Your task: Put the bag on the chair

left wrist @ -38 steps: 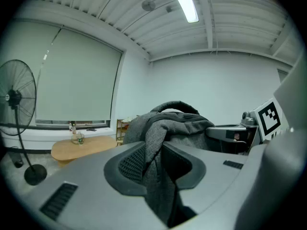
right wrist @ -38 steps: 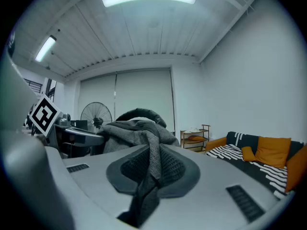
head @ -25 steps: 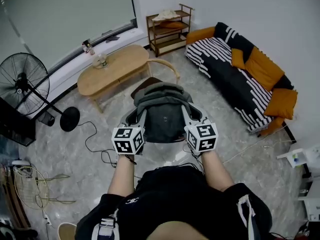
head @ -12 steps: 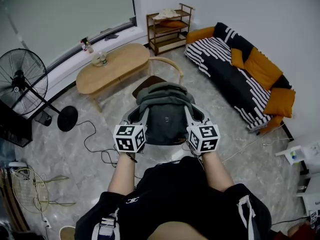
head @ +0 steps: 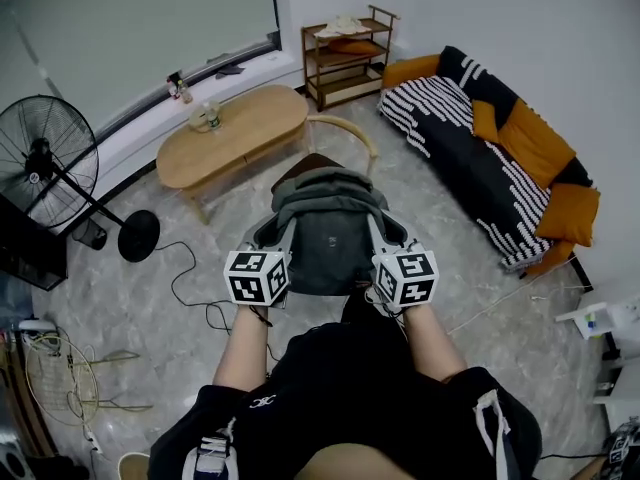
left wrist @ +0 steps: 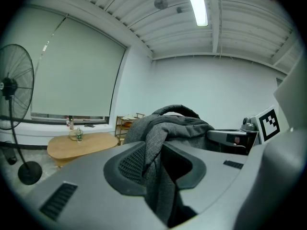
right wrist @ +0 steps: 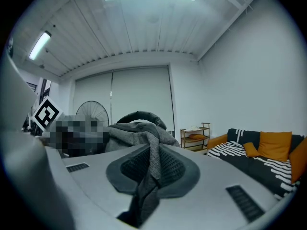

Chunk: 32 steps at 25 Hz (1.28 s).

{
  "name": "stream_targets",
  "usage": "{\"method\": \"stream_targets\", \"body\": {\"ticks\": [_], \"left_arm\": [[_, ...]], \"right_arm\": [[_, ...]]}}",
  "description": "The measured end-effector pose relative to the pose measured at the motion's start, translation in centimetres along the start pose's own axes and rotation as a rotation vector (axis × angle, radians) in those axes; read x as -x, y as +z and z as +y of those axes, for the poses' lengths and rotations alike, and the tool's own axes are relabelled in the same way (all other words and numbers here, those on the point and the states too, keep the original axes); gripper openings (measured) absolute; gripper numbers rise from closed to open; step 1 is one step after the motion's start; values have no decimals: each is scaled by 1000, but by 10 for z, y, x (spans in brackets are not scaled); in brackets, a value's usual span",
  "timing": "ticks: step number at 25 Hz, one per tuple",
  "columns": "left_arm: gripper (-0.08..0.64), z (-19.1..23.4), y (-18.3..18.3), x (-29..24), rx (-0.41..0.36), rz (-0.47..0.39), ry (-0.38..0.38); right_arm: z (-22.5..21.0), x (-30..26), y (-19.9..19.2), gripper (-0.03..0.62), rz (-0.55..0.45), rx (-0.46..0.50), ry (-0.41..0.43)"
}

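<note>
Below the head camera, a grey backpack (head: 328, 226) hangs in the air in front of the person, held up from both sides. The left gripper (head: 277, 234) pinches its left edge and the right gripper (head: 379, 232) pinches its right edge. Just beyond the backpack stands a wooden chair (head: 347, 130) with a curved backrest; the backpack covers most of its dark seat. Far left of the chair, close beside it, is an oval wooden coffee table (head: 240, 138) carrying a jar (head: 206, 118). A pedestal fan (head: 45, 163) stands at the left, with black cables (head: 190, 286) looping over the marble floor near it. A wooden shelf (head: 348, 53) sits against the far wall, and a striped sofa (head: 480, 153) with orange cushions fills the right.

Along the left gripper's jaws, both pads are clamped on a fold of the backpack's grey fabric (left wrist: 154, 147), whose bulk rises just beyond. The fan (left wrist: 9, 95) and the coffee table (left wrist: 79, 145) lie far left.

Along the right gripper's jaws, the pads squeeze another fold of fabric (right wrist: 152, 162). The shelf (right wrist: 195, 135) and sofa (right wrist: 261, 157) lie far right.
</note>
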<state>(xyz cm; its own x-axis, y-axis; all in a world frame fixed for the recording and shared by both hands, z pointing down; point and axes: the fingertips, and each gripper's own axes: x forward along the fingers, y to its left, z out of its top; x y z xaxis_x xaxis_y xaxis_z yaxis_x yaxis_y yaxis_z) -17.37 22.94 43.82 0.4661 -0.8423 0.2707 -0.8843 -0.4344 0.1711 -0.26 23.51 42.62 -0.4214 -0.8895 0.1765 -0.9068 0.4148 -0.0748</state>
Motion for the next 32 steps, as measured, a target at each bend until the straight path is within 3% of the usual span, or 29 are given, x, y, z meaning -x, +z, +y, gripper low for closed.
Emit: {"method": "stream_targets", "body": {"ticks": [7, 20, 32], "left_arm": [[112, 19, 23, -72, -39, 13, 21], [112, 59, 97, -291, -6, 53, 105], [112, 92, 107, -447, 58, 148, 188]], "right_arm": [[-49, -67, 12, 61, -33, -22, 23], [-204, -246, 59, 60, -7, -40, 121], [-311, -379, 50, 57, 77, -64, 215]]}}
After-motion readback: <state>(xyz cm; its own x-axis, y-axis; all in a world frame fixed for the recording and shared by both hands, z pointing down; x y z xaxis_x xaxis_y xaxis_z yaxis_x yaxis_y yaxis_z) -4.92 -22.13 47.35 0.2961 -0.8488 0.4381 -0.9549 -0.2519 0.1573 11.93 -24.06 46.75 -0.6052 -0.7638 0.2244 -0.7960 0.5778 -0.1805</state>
